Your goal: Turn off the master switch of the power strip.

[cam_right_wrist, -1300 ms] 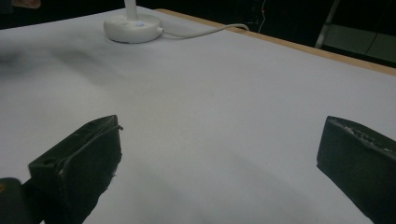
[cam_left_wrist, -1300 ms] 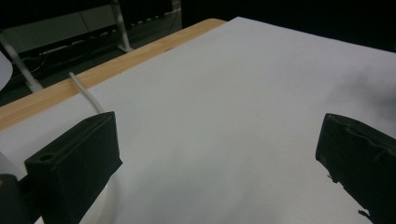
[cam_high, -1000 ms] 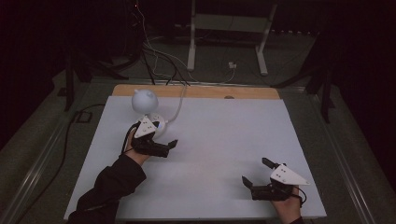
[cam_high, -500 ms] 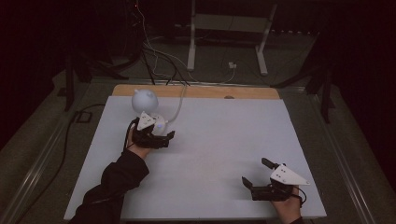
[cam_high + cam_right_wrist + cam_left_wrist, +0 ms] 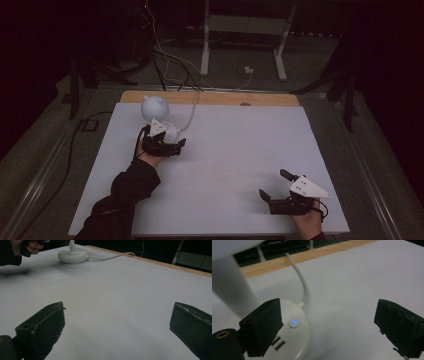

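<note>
At the far-left part of the white table, a small white lamp is seen: round head, slim stem, flat round base, with a lit blue power button on the base and 2 slots near its front edge. A white cable is run from the back of the base to the wooden strip along the far edge.

Left gripper is held just over the base, jaws apart, nothing clamped; 1 jaw is seen above the base, the other over bare table. Right gripper is held low near the front-right corner, jaws wide apart, nothing between them, well apart from the lamp.

Handling, judged: lamp is probably light, hard smooth plastic, likely slippery. Top-heavy look, so tipping is expected if the head is pushed. Best hold is judged to be the stem low down, or the base rim across its width. Button likely needs only a light press with 1 jaw tip. Cable is expected to drag and limit travel toward the near edge.

Room: centre and right of the table are bare. Lamp is close to the far edge; little margin is left behind it.
</note>
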The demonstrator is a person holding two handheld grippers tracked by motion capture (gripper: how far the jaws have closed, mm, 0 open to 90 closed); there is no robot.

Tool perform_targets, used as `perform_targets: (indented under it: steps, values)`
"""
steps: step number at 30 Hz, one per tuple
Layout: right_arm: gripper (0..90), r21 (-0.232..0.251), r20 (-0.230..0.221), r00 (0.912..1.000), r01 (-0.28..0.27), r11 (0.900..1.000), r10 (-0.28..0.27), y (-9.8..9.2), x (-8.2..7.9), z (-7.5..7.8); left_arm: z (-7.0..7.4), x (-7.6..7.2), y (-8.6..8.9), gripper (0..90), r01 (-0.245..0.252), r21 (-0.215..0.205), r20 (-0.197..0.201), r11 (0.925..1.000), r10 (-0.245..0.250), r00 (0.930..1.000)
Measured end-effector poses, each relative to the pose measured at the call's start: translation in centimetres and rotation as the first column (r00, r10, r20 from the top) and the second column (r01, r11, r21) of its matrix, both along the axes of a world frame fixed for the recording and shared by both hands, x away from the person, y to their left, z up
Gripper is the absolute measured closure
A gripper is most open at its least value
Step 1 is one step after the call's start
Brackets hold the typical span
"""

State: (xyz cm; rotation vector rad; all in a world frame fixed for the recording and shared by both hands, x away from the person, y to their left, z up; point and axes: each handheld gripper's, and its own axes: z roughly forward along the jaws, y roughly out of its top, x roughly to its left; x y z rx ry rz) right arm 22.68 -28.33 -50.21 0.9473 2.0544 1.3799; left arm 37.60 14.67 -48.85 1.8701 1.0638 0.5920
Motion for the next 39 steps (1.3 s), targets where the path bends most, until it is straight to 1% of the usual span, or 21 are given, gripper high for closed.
perform_targets:
  steps: [2,4,5,7,10,11,13,15,18,20,21,22,24,26,28,29,31,32,34,36,39]
  values:
    - [0.0,0.018,-0.001,0.9999,-0.013,1.000,0.013,0.0,0.0,0.0,-0.1,0.0,-0.1,15.3,-0.016,0.019,0.005,0.9997,0.016,0.9999]
    - [0.0,0.020,0.003,0.9999,-0.011,1.000,0.011,0.0,0.0,0.1,-0.3,0.1,-0.2,16.7,-0.051,0.040,0.012,0.9979,0.051,0.9986]
    - [0.0,0.022,0.002,0.9999,-0.011,1.000,0.011,0.0,0.0,0.1,-0.4,0.1,-0.3,17.1,-0.055,0.038,0.012,0.9977,0.055,0.9984]
    - [0.0,0.013,0.002,1.0000,-0.008,1.000,0.008,0.0,-0.1,0.1,-0.5,0.1,-0.4,17.8,-0.095,0.051,0.016,0.9942,0.094,0.9954]
    - [0.0,0.012,0.003,1.0000,-0.005,1.000,0.005,0.0,0.0,0.0,-0.6,0.0,-0.6,28.4,-0.117,0.054,0.026,0.9917,0.116,0.9929]
    - [0.0,0.012,0.003,1.0000,-0.005,1.000,0.005,0.0,0.0,0.0,-0.7,0.0,-0.6,28.4,-0.117,0.049,0.024,0.9919,0.116,0.9929]
    - [0.0,0.008,0.000,1.0000,-0.007,1.000,0.007,0.0,0.0,0.0,-0.7,0.1,-0.8,32.3,-0.136,0.070,0.028,0.9882,0.135,0.9905]
    - [0.0,0.008,0.002,1.0000,-0.008,1.000,0.008,0.0,0.0,0.0,-0.8,0.2,-0.9,37.2,-0.162,0.075,0.029,0.9839,0.160,0.9867]
    - [0.0,0.010,-0.001,1.0000,-0.007,1.000,0.007,0.0,0.0,0.0,-0.9,0.3,-1.0,46.9,-0.203,0.079,0.038,0.9759,0.201,0.9789]
    - [0.0,0.011,0.000,1.0000,-0.007,1.000,0.007,0.0,0.0,0.0,-0.9,0.4,-0.9,57.8,-0.204,0.078,0.034,0.9759,0.202,0.9788]
    - [0.0,0.012,0.001,1.0000,-0.007,1.000,0.007,-0.1,0.0,0.0,-0.9,0.5,-0.8,60.9,-0.227,0.087,0.035,0.9701,0.224,0.9739]
    - [0.0,0.012,-0.001,1.0000,-0.006,1.000,0.006,-0.1,0.0,0.0,-1.0,0.6,-0.7,68.5,-0.236,0.084,0.028,0.9682,0.234,0.9718]
    - [0.0,0.010,-0.001,1.0000,-0.008,1.000,0.008,-0.1,0.0,0.0,-1.1,0.7,-0.5,71.0,-0.239,0.090,0.025,0.9668,0.238,0.9710]
    - [0.0,0.009,-0.001,1.0000,-0.008,1.000,0.008,0.0,0.0,0.0,-1.2,0.8,-0.4,77.4,-0.238,0.109,0.030,0.9651,0.236,0.9712]
    - [0.0,0.013,-0.004,1.0000,-0.006,1.000,0.006,0.0,0.0,0.0,-1.5,0.9,-0.4,83.0,-0.230,0.117,0.028,0.9662,0.228,0.9732]
    - [0.0,0.008,-0.004,1.0000,-0.008,1.000,0.008,0.0,0.0,-0.1,-1.6,0.9,-0.4,88.4,-0.230,0.122,0.030,0.9655,0.228,0.9731]
    - [0.0,0.007,-0.002,1.0000,-0.008,1.000,0.008,0.0,0.0,-0.1,-1.8,1.0,-0.6,90.0,-0.213,0.142,0.033,0.9665,0.211,0.9770]
    - [0.0,0.008,0.000,1.0000,-0.008,1.000,0.008,0.0,0.0,0.0,-1.9,1.0,-0.8,90.0,-0.212,0.154,0.043,0.9650,0.208,0.9772]
    - [0.0,0.012,-0.002,1.0000,-0.006,1.000,0.006,-0.1,0.0,0.0,-2.0,1.0,-1.0,90.0,-0.198,0.157,0.044,0.9675,0.194,0.9801]
    - [0.0,0.008,-0.003,1.0000,-0.008,1.000,0.008,-0.1,0.0,-0.1,-2.1,1.1,-1.2,90.0,-0.196,0.178,0.055,0.9643,0.189,0.9805]
    - [0.0,0.010,0.000,1.0000,-0.008,1.000,0.008,-0.1,0.0,0.0,-2.3,1.4,-1.2,90.0,-0.199,0.181,0.056,0.9631,0.192,0.9798]
